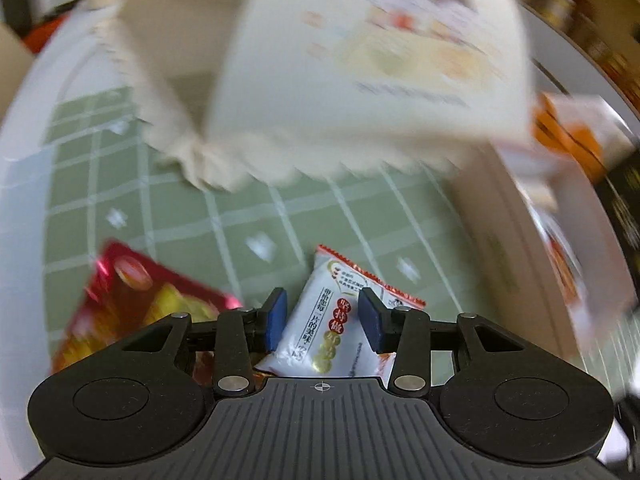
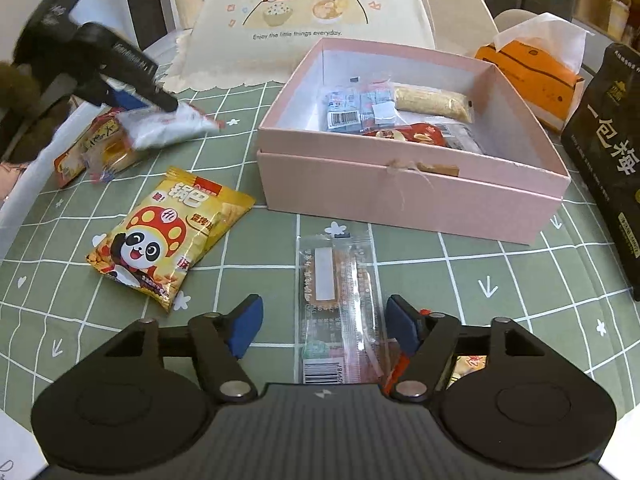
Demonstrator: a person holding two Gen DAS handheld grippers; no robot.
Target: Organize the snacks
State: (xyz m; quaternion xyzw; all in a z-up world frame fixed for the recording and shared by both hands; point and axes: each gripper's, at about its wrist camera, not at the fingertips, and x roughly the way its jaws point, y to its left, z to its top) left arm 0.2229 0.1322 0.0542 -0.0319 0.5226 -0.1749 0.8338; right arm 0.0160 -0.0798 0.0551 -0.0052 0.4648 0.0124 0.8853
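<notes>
The left gripper (image 1: 322,320) is carrying a white foil sachet with a red serrated edge (image 1: 340,320), pads pressing its sides, probably bound for the open pink cardboard box (image 2: 400,188) already holding several packets. The sachet is looking puffy and slightly crumpled, printed with red and gold roundels. The right gripper (image 2: 324,328) is standing released, its blue pads clear on either side of a long clear-wrapped cracker bar (image 2: 340,300) lying flat on the green checked tablecloth (image 2: 480,280), likely lining up a pinch. A yellow panda-printed snack bag (image 2: 168,236) is waiting nearby.
</notes>
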